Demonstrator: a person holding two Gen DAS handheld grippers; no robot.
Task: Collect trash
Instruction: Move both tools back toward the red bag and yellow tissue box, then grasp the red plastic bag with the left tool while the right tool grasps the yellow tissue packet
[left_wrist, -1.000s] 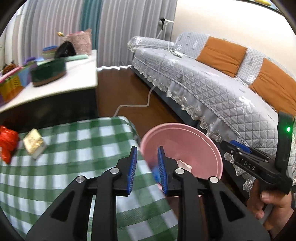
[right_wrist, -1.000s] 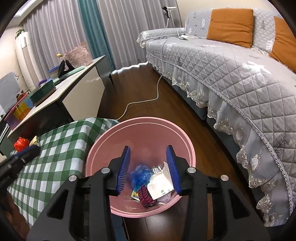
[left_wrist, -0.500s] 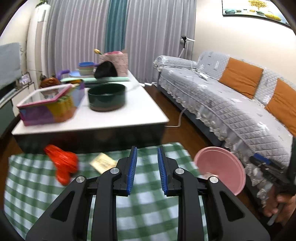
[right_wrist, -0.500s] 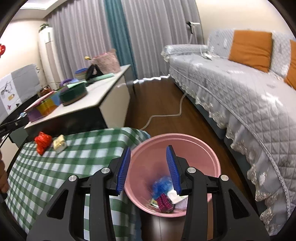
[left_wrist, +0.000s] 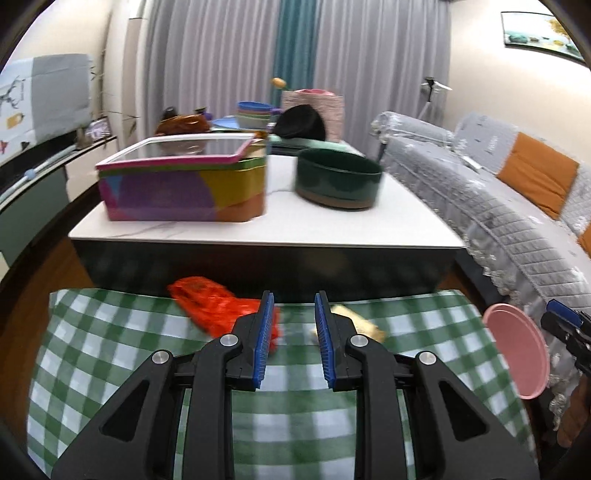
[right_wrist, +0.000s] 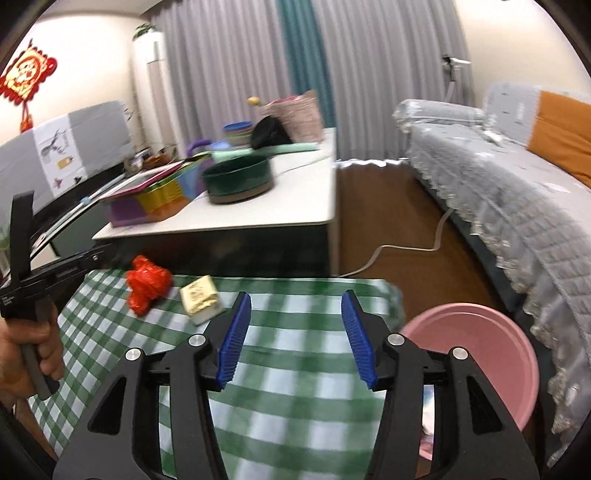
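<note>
Green-check tablecloth (right_wrist: 295, 387) carries remaining trash: red crumpled wrapper (right_wrist: 147, 282) and yellow packet (right_wrist: 201, 297), side by side near far edge. Pink bin (right_wrist: 476, 354) on floor off cloth's right edge. Left gripper (left_wrist: 293, 325) narrowly parted, empty. Right gripper (right_wrist: 295, 328) jaws just opening wider, nothing between.

both wrist views look forward, slightly downward, sharing the checked cloth (left_wrist: 110, 354).
</note>
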